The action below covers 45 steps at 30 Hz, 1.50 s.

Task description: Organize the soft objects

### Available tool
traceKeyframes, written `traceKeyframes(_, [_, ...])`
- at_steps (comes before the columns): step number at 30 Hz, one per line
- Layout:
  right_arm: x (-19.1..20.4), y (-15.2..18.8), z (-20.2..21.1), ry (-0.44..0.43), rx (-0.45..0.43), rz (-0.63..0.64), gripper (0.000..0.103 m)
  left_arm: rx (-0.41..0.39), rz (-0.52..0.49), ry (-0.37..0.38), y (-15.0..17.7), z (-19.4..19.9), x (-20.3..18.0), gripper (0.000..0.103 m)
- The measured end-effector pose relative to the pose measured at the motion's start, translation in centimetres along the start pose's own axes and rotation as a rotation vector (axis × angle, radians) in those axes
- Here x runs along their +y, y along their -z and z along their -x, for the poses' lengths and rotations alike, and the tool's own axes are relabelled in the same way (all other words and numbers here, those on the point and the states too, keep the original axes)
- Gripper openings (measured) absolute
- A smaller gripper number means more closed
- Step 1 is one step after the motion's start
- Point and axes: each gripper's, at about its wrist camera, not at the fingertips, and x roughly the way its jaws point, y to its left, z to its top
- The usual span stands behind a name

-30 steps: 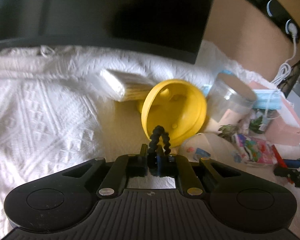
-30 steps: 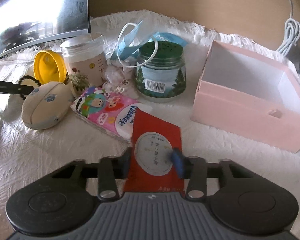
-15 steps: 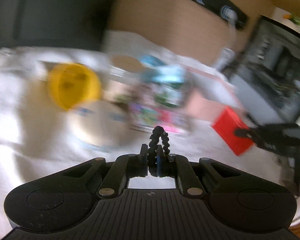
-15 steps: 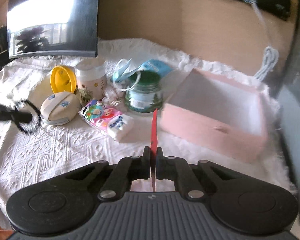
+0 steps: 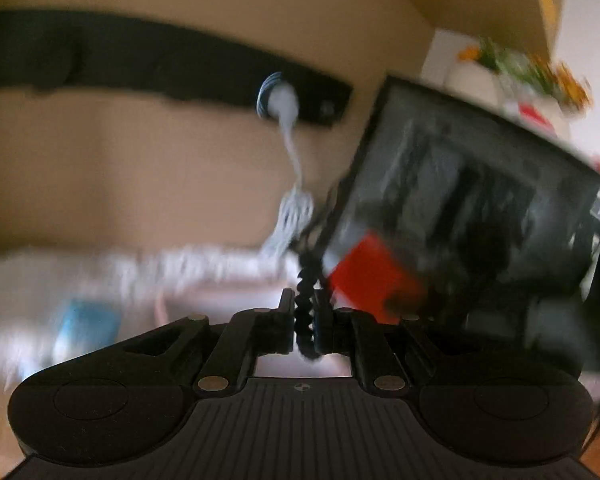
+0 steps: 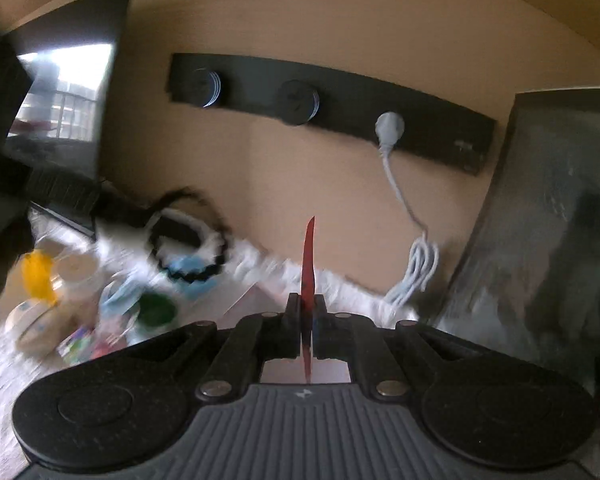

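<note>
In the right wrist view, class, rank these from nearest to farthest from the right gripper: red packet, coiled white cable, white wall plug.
1. red packet: clamped edge-on in the right gripper.
2. coiled white cable: ahead to the right, hanging against the wall.
3. white wall plug: higher, in the black socket strip.

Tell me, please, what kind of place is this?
Probably a home desk or side table against a wall. A white textured cloth covers the top, a black socket strip with a white plug runs along the wall, and a dark screen stands behind jars and small household things.
</note>
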Motion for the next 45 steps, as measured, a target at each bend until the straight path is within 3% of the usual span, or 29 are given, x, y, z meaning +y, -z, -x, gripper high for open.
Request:
traceKeyframes(2, [-1.4,-0.1,-2.1,-0.023,0.02,-0.049,0.021,0.007,0.074,0.016,-2.7,-2.7,1.2,0.012])
traceKeyframes(3, [-2.0,0.4,-3.0,-0.014,0.041,-0.089,0.036,0.011,0.104,-0.004,-2.9,-3.9,1.8,0.015])
traceKeyframes(4, [-2.3,1.0,-3.3,-0.012,0.049,-0.12,0.045,0.033,0.108,-0.059,-2.6,-5.5,2.2,0.015])
traceKeyframes(5, [-2.4,2.1,-3.4,-0.018,0.058,-0.153,0.047,0.102,0.041,-0.138,-1.8,-7.5,1.9,0.017])
traceKeyframes(7, [-2.0,4.7,-3.2,-0.037,0.097,-0.179,0.047,0.181,-0.06,-0.214,0.2,-10.0,1.4,0.017])
traceKeyframes(11, [0.5,9.3,-2.7,-0.057,0.173,-0.138,0.047,0.189,0.216,-0.172,2.7,-9.8,4.2,0.017])
traceKeyframes(15, [1.7,10.8,-3.1,-0.066,0.212,-0.153,0.048,0.155,0.208,-0.205,3.8,-5.6,5.6,0.017])
traceKeyframes(19, [3.9,9.9,-2.9,-0.097,0.171,-0.142,0.053,0.128,0.197,-0.314,6.3,1.8,8.6,0.017])
traceKeyframes(22, [7.3,7.5,-2.8,-0.155,0.106,-0.08,0.064,0.082,0.241,-0.421,8.9,8.1,10.9,0.017])
traceKeyframes(27, [14.5,2.8,-4.4,-0.323,0.081,-0.001,0.066,-0.028,0.419,-0.652,12.4,16.8,16.2,0.017])
traceKeyframes(29, [17.4,1.1,-5.2,-0.387,0.079,0.009,0.066,-0.07,0.475,-0.704,13.2,19.2,18.4,0.017])
traceKeyframes(31, [20.5,-0.5,-5.8,-0.438,0.059,0.023,0.066,-0.107,0.468,-0.741,13.8,20.7,19.6,0.017])
traceKeyframes(35, [27.2,-4.3,-9.0,-0.556,0.063,0.022,0.077,-0.102,0.437,-0.741,14.9,22.0,21.0,0.017])
traceKeyframes(37, [30.5,-6.1,-12.1,-0.596,0.132,0.007,0.078,-0.088,0.432,-0.724,15.4,22.3,21.4,0.017])
traceKeyframes(39, [33.7,-7.8,-16.4,-0.618,0.271,-0.034,0.078,-0.1,0.435,-0.71,15.9,23.1,21.3,0.017])
traceKeyframes(42, [36.7,-8.9,-21.7,-0.576,0.402,-0.083,0.078,-0.116,0.474,-0.66,17.4,25.3,21.1,0.017])
traceKeyframes(45, [38.4,-8.9,-24.9,-0.516,0.47,-0.098,0.078,-0.109,0.474,-0.621,18.7,26.3,21.0,0.017])
